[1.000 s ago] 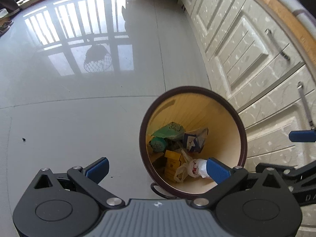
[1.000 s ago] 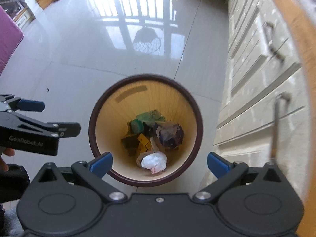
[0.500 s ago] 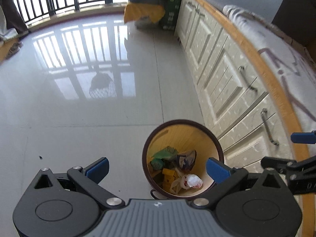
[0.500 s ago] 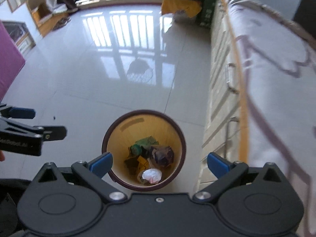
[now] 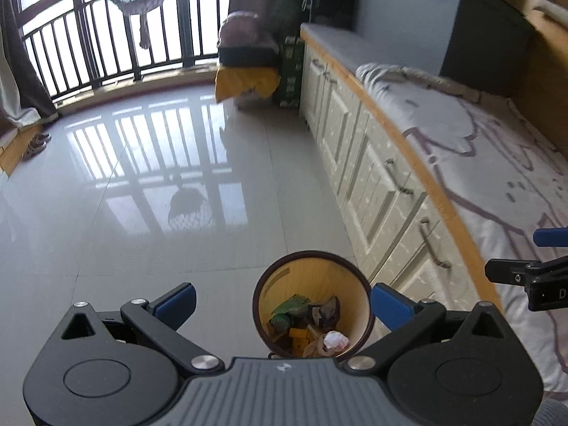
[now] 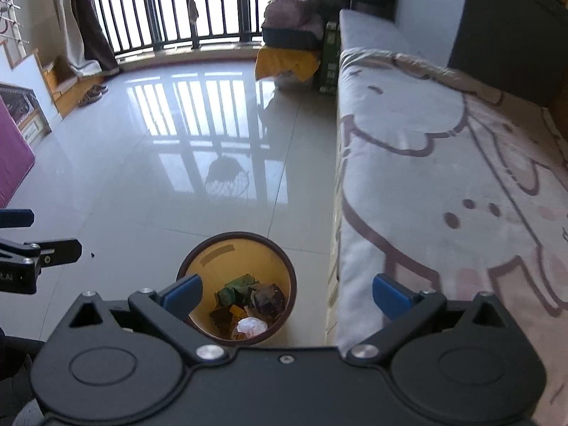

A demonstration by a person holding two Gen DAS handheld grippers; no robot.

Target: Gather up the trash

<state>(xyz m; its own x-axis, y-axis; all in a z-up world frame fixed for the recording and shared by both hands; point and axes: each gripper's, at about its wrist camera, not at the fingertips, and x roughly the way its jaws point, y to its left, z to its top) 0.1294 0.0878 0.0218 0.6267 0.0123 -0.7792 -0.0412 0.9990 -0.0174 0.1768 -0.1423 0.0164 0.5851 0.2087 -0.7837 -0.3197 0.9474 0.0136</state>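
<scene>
A round waste bin [image 5: 340, 273] with a dark brown rim and yellow inside stands on the tiled floor beside the cabinets; it also shows in the right wrist view [image 6: 216, 254]. It holds green, brown and yellow wrappers and a crumpled white paper ball [image 5: 335, 340] [image 6: 251, 326]. My left gripper [image 5: 284, 301] is open and empty, high above the bin. My right gripper [image 6: 285, 293] is open and empty, also high above the bin. Each gripper shows at the edge of the other's view.
Cream cabinets [image 5: 383, 177] with metal handles run along the right, topped by a cushion with a cartoon print [image 6: 443, 177]. A balcony railing [image 5: 106, 46], a yellow-draped stack [image 5: 248, 71] and shoes [image 6: 92, 94] lie at the far side of the glossy floor.
Both grippers have risen well away from the bin, which looks much smaller now. The view has tilted up to show the railing and far wall. Both stay open and empty.
</scene>
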